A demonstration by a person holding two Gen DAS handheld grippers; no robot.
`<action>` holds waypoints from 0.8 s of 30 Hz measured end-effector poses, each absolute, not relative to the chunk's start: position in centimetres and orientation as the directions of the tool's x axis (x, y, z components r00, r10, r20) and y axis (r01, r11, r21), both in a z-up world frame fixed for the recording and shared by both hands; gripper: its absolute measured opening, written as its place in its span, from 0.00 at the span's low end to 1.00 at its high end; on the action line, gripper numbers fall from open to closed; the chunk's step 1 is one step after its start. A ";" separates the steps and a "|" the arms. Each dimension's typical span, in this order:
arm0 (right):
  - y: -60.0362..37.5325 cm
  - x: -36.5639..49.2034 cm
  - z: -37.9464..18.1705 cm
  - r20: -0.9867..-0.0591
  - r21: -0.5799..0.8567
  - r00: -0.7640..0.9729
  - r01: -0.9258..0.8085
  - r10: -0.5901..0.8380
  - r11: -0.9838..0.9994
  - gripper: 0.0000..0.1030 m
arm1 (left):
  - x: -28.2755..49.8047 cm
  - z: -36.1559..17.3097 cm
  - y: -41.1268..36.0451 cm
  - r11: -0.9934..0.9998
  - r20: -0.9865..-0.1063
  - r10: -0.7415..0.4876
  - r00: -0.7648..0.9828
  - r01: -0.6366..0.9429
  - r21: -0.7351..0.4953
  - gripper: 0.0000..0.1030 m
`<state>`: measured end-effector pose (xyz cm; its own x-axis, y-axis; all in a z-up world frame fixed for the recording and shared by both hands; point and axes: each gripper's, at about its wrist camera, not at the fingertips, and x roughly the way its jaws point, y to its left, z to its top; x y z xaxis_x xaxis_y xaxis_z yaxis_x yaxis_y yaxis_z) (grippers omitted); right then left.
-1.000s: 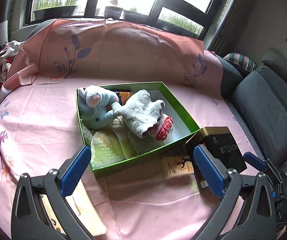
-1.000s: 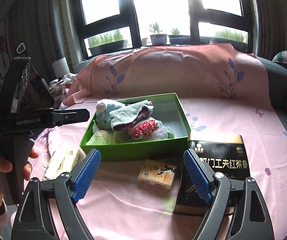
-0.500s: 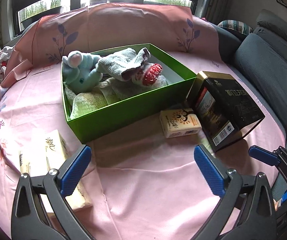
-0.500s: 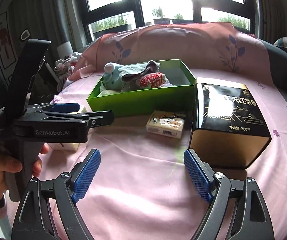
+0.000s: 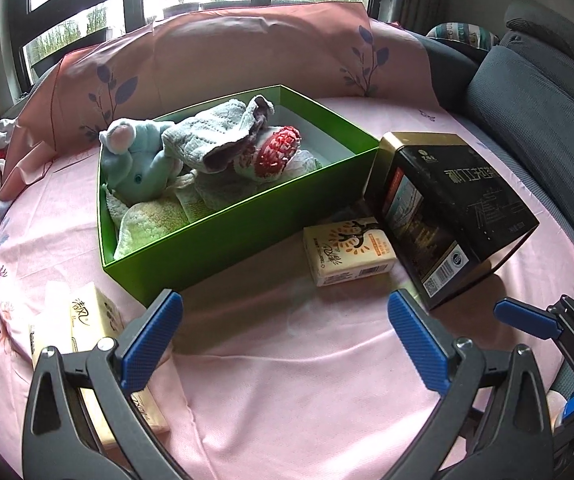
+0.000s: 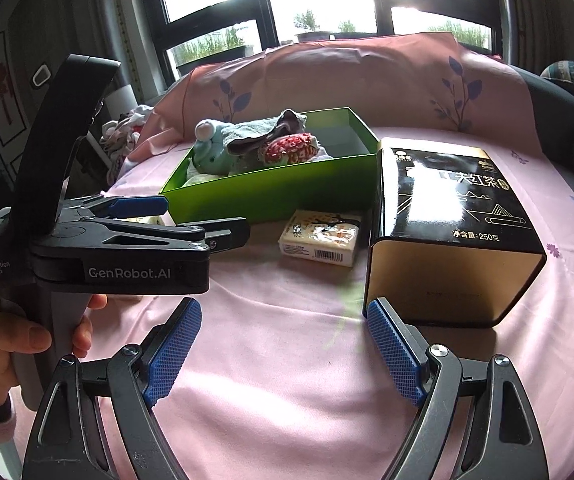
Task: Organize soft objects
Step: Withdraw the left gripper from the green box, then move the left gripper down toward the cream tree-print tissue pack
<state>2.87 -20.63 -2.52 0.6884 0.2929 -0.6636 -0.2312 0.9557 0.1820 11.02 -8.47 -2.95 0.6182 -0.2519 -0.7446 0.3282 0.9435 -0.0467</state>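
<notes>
I have both tools low over the pink cloth [image 5: 295, 380] that covers the round table, and neither has anything in it: my left gripper [image 5: 283, 340] stands with its blue pads wide apart over bare cloth, and my right gripper [image 6: 283, 354] is spread just as wide, its right pad just beside the near bottom corner of the black and gold tea tin [image 6: 447, 236], though I cannot tell if it touches. The soft things sit piled in the green box [image 5: 247, 224] toward the far side of the table: a pale blue plush toy [image 5: 139, 164] at the box's left end, a grey knitted cloth [image 5: 215, 136] draped over the middle, a red and white knitted piece [image 5: 279, 152] just right of it, and a pale green towel [image 5: 147, 220] in the near left corner. A small yellow tissue pack [image 5: 347, 250] lies on the cloth between the box's near wall and the tin. A longer cream tissue pack [image 5: 87, 320] lies near the table's left edge, partly under my left finger. In the right wrist view a hand [image 6: 11, 344] grips the left tool's handle
</notes>
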 end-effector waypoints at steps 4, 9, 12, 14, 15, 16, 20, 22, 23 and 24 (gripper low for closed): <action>-21.1 3.0 -2.7 -0.665 0.190 0.686 -0.224 0.293 0.956 0.83 | 11.3 -3.0 -9.1 0.941 -0.745 -0.252 0.617 0.334 -0.042 0.99; -21.3 3.0 -2.8 -0.660 0.192 0.692 -0.221 0.292 0.956 0.83 | 11.7 -3.1 -9.7 0.940 -0.750 -0.253 0.611 0.340 -0.039 0.99; -21.5 2.8 -2.8 -0.658 0.196 0.693 -0.221 0.295 0.956 0.83 | 12.2 -3.4 -10.3 0.937 -0.759 -0.256 0.598 0.346 -0.043 0.99; -21.6 2.6 -3.0 -0.657 0.196 0.693 -0.221 0.296 0.955 0.83 | 12.9 -3.8 -10.7 0.935 -0.769 -0.261 0.583 0.350 -0.052 0.99; -21.7 2.5 -3.0 -0.657 0.197 0.693 -0.222 0.297 0.955 0.83 | 13.2 -4.1 -11.0 0.934 -0.775 -0.264 0.574 0.352 -0.058 0.99; -21.7 2.4 -3.1 -0.656 0.198 0.693 -0.225 0.300 0.954 0.83 | 13.5 -4.4 -11.2 0.932 -0.780 -0.273 0.562 0.356 -0.070 0.99; -22.1 1.9 -3.7 -0.654 0.210 0.688 -0.233 0.314 0.949 0.83 | 14.7 -5.4 -12.4 0.925 -0.795 -0.292 0.532 0.370 -0.092 0.99; -22.4 1.7 -3.9 -0.654 0.216 0.687 -0.233 0.317 0.948 0.83 | 15.0 -5.8 -13.2 0.927 -0.797 -0.271 0.540 0.371 -0.063 0.99; -22.4 1.6 -4.1 -0.654 0.218 0.687 -0.233 0.319 0.948 0.83 | 15.1 -5.9 -13.5 0.927 -0.795 -0.263 0.547 0.370 -0.053 0.99; -22.5 1.6 -4.2 -0.653 0.220 0.686 -0.233 0.321 0.947 0.83 | 15.3 -6.0 -13.7 0.926 -0.794 -0.267 0.547 0.373 -0.054 0.99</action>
